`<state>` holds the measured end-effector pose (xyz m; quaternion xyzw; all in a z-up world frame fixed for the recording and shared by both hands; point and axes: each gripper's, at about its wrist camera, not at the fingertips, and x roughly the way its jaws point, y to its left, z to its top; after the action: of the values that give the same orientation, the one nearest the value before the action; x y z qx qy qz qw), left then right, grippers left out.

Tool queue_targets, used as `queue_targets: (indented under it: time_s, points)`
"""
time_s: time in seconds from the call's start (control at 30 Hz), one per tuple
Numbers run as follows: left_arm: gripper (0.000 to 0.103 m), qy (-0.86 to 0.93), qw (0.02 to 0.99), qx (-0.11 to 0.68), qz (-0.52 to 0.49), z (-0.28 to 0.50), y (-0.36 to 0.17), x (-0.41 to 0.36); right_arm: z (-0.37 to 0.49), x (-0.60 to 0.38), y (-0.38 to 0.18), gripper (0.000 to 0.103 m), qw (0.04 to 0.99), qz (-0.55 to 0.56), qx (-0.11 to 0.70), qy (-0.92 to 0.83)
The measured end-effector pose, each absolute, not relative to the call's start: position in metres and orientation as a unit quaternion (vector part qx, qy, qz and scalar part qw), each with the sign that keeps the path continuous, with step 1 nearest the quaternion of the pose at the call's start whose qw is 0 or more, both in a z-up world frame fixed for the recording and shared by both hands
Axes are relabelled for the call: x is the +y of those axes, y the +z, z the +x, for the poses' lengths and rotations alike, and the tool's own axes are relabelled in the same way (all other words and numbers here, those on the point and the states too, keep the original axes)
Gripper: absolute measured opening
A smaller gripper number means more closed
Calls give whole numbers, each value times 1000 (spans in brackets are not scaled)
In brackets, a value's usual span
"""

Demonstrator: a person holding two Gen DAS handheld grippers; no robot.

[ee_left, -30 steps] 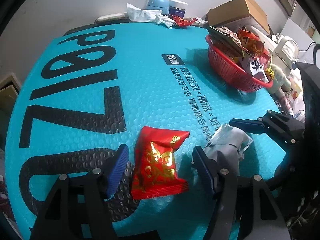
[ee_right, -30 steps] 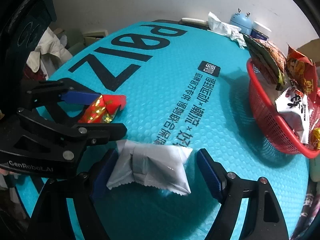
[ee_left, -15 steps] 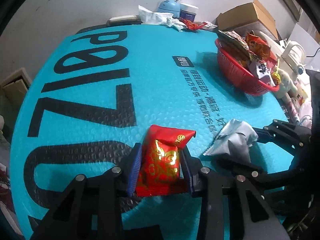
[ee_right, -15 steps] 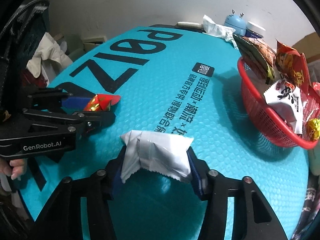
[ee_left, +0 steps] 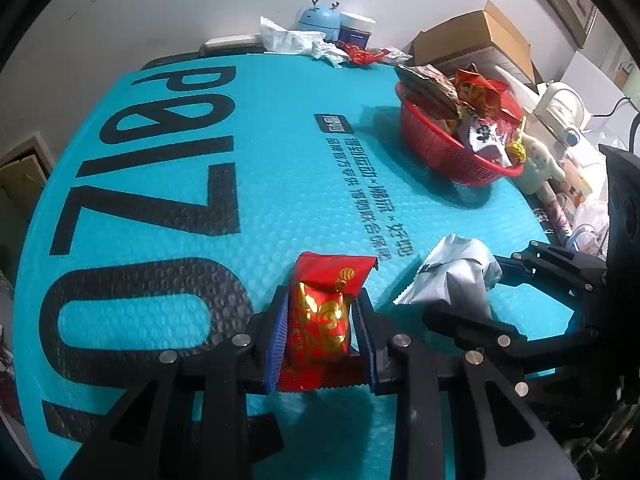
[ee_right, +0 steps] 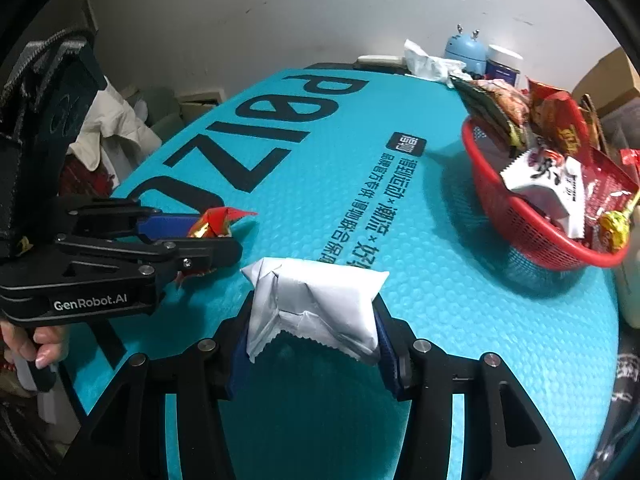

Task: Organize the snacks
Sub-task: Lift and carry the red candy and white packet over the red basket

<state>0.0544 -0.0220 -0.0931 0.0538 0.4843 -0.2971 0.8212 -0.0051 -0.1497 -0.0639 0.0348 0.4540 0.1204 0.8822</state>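
My left gripper [ee_left: 322, 334] is shut on a red and gold snack packet [ee_left: 322, 320], squeezed between its blue pads just above the teal mat [ee_left: 280, 184]. To its right, my right gripper [ee_right: 314, 338] is shut on a crumpled white snack packet [ee_right: 316, 304], also seen as a silver-white packet [ee_left: 452, 276] in the left wrist view. From the right wrist view the left gripper [ee_right: 208, 236] shows at the left, a person's fingers [ee_right: 44, 344] on its handle. A red basket [ee_right: 516, 216] with several snack packets stands at the far right of the mat.
At the mat's far edge lie crumpled tissue [ee_left: 288, 38], a blue round gadget [ee_left: 320, 20], a jar [ee_left: 354, 32] and a red wrapper [ee_left: 360, 56]. A cardboard box [ee_left: 476, 36], a white kettle [ee_left: 564, 104] and a white figurine [ee_left: 540, 164] crowd the right side beyond the basket [ee_left: 452, 152].
Both grippers closed from wide open onto their packets, the left on the red one and the right on the white one, and both packets have lifted slightly off the mat.
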Motion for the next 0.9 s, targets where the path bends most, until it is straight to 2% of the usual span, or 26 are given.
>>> queue_targets:
  time_s: [0.43, 0.9]
  points:
    - [30, -325, 823, 464, 40, 32, -71, -35, -29, -175, -53, 51, 889, 64, 440, 106]
    - [30, -376, 820, 429, 38, 25, -34, -72, -50, -210, -16, 51, 911, 71, 399, 74]
